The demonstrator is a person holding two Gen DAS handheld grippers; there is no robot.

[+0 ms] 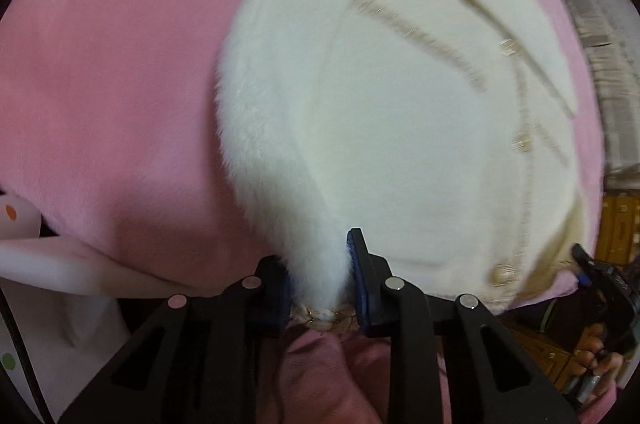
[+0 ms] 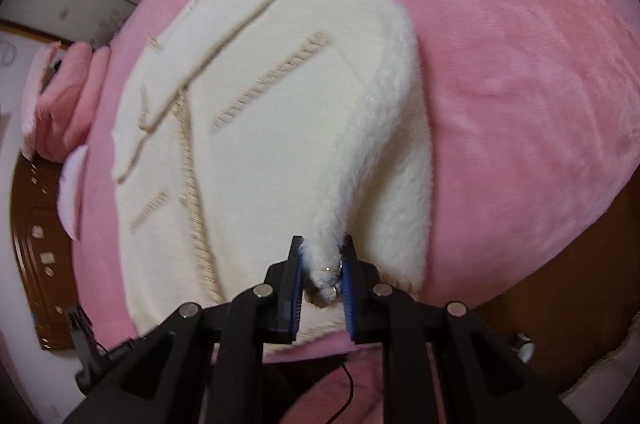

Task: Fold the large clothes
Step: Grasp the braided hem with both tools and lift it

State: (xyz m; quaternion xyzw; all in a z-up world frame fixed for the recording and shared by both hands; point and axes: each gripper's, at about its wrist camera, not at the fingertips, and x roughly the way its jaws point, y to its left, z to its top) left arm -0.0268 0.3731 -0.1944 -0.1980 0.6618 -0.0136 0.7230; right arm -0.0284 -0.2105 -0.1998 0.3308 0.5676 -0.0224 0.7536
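Both hand-held grippers, left (image 1: 320, 280) and right (image 2: 322, 280), are pinching the white coat's (image 1: 400, 127) cuffs; we are only beginning folding on the pink bed (image 2: 520, 71).

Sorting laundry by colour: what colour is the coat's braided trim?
Beige-gold trim on the cream coat; clearest in the right wrist view.

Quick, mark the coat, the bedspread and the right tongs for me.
coat (image 2: 280, 127): right wrist view, front panel.
bedspread (image 2: 520, 63): right wrist view, bare pink area.
right tongs (image 2: 322, 274): right wrist view, between the tips, shut on coat hem.
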